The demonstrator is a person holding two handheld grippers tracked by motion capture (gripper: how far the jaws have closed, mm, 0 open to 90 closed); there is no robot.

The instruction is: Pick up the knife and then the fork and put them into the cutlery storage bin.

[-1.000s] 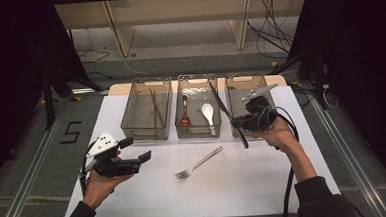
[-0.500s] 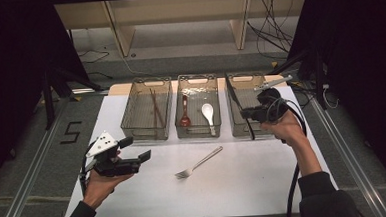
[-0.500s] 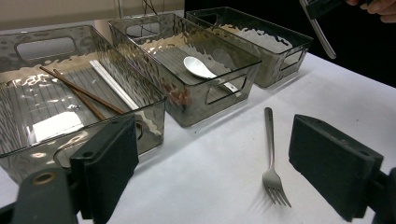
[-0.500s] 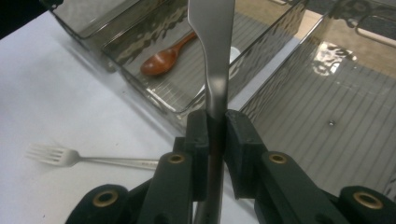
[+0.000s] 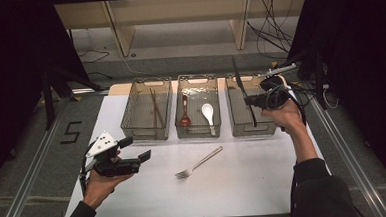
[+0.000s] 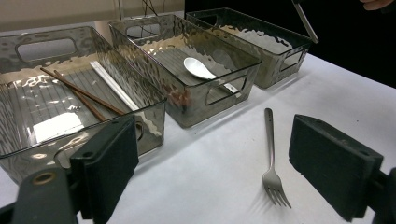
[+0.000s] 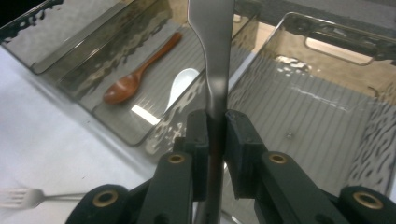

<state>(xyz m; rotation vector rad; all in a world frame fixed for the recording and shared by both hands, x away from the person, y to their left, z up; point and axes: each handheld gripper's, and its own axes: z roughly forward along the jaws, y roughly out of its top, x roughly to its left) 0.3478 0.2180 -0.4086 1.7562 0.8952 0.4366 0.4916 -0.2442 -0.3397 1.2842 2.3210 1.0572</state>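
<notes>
On the white table point(image 5: 245, 186) stand three smoky transparent plastic bins in a row, each with ribbed floor and cut-out handles. The right gripper point(image 5: 253, 101) is held over the right bin point(image 5: 242, 123), its jaws clenched on a flat metal utensil, probably a table knife point(image 7: 212, 56): a slim, dull silver strip that widens above the jaws and runs out of the top of the right gripper view, while in the high view it shows as a long dark blade crossing the bin's length, tilted, with one end high toward the far rim. The floor of that bin looks bare apart from a tiny speck. The middle bin point(image 5: 198, 130) holds a brown wooden spoon point(image 5: 184, 114) and a white ceramic spoon point(image 5: 208, 113) lying side by side, apart. The left bin point(image 5: 132, 126) holds a pair of dark chopsticks point(image 6: 81, 93) and a pale flat stick point(image 6: 112, 86) beside them. A steel fork point(image 5: 198, 163) lies on the table in front of the bins, tines toward the person. The left gripper point(image 5: 136, 154) hovers near the table's left edge, well apart from the fork, its jaws released and wide with nothing between them.
</notes>
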